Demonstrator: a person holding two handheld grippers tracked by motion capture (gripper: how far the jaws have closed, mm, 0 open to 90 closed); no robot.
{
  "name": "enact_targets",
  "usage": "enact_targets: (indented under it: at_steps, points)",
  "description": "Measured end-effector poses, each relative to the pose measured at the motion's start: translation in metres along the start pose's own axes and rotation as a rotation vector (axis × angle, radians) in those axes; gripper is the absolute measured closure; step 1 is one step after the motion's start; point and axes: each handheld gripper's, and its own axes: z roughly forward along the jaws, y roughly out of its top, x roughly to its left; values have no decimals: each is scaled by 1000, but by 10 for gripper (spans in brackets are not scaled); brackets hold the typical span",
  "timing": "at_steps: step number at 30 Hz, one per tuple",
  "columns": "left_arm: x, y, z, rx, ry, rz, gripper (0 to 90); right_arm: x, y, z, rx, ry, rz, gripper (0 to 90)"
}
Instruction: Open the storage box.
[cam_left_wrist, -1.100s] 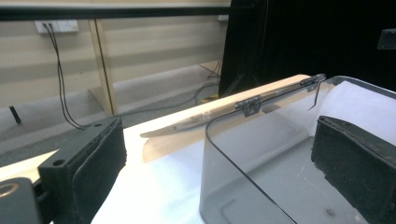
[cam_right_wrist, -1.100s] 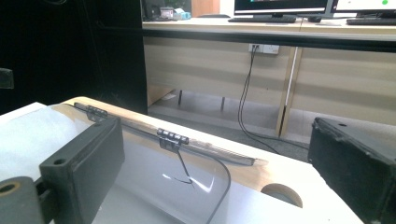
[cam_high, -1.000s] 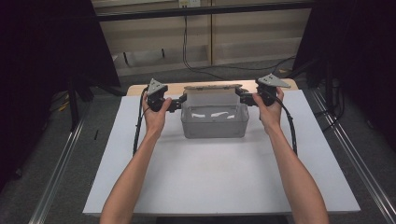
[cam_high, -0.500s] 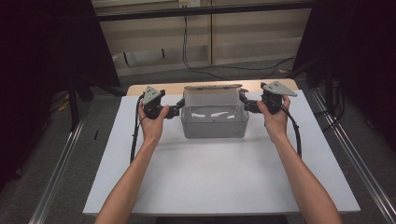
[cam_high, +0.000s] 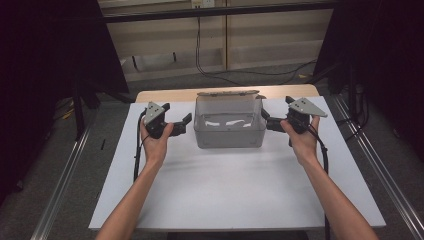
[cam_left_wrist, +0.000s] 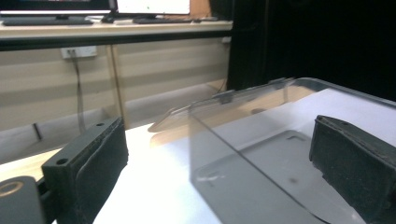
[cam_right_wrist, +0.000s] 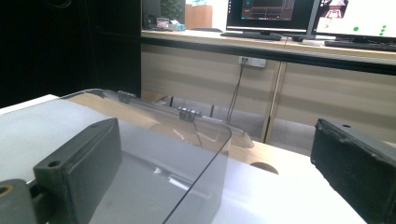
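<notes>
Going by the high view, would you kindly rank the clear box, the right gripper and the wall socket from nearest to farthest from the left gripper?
1. The clear box, just to the right of the left gripper, mid-table.
2. The right gripper, beyond the box at its far side.
3. The wall socket, at the top of the picture on the back wall.

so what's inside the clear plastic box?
Nothing visible: the clear plastic box looks empty, with only its bare floor and light glare showing through the walls. Its hinged lid lies open behind it. The box's front wall slightly clouds the bottom corners.
</notes>
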Motion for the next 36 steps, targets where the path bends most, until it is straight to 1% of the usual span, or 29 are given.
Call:
enact_targets:
  at_steps: [1,2,3,4,5,7,9,10,12,14,16,18,19,20,21,22,24,26,27,28,30,31,32,33,34,35,36]
  points:
    - [-1,-1,-3,-3,4,-5,44,2,0,-3,1,1,5,18]
    - [-2,-3,-6,-9,-3,-22,43,5,-1,-6,-2,1,12,19]
    - [-3,-5,-9,-9,-10,-29,43,10,-2,-10,-3,9,1,16]
    - [-4,-6,-12,-11,-10,-31,43,10,-2,-10,-3,9,1,16]
    - [-5,-7,-15,-13,-6,-24,43,12,-2,-13,4,4,-6,14]
    - [-7,-10,-20,-16,-2,-22,43,14,-3,-17,-17,23,5,15]
    - [-9,-12,-27,-19,4,-7,43,16,-5,-21,-24,20,-8,15]
    - [-11,-13,-29,-24,6,-12,43,17,-5,-24,-26,20,-12,14]
    - [-12,-15,-35,-24,17,-7,43,20,-7,-28,-27,18,-16,15]
    - [-14,-17,-41,-25,13,-19,43,21,-9,-32,-23,14,-24,14]
    - [-16,-19,-47,-29,8,-11,43,22,-11,-37,-28,9,-22,13]
    - [-18,-22,-53,-33,8,-18,43,24,-13,-42,-28,7,-26,14]
    - [-18,-23,-56,-30,15,-8,43,25,-13,-44,-27,7,-33,14]
    - [-20,-25,-59,-29,22,-15,43,25,-14,-47,-30,1,-36,14]
    - [-20,-26,-62,-31,25,-16,43,26,-15,-50,-33,-2,-35,14]
    - [-21,-28,-65,-23,29,-13,43,26,-16,-53,-33,-9,-34,13]
    - [-23,-31,-69,-22,27,-17,43,26,-19,-58,-37,-17,-29,14]
    - [-27,-34,-74,-13,26,-9,43,27,-23,-65,-35,-21,-28,13]
    - [-28,-35,-77,-11,23,-4,43,27,-23,-65,-35,-21,-28,13]
    - [-30,-36,-79,-10,22,-11,43,27,-25,-67,-35,-23,-31,14]
    - [-31,-37,-85,-13,32,-19,43,28,-27,-72,-34,-32,-44,13]
    - [-33,-37,-88,-22,43,-28,43,28,-28,-74,-31,-42,-56,13]
    - [-33,-37,-91,-23,48,-23,43,28,-29,-76,-26,-60,-77,13]
    - [-33,-38,-93,-29,50,-23,43,27,-30,-77,-24,-68,-78,13]
    - [-34,-38,-96,-21,51,-20,43,26,-32,-79,-25,-71,-67,13]
    - [-35,-39,-98,-25,56,-26,43,26,-32,-81,-26,-71,-61,13]
    - [-34,-40,-102,-23,62,-23,43,26,-33,-83,-22,-73,-60,13]
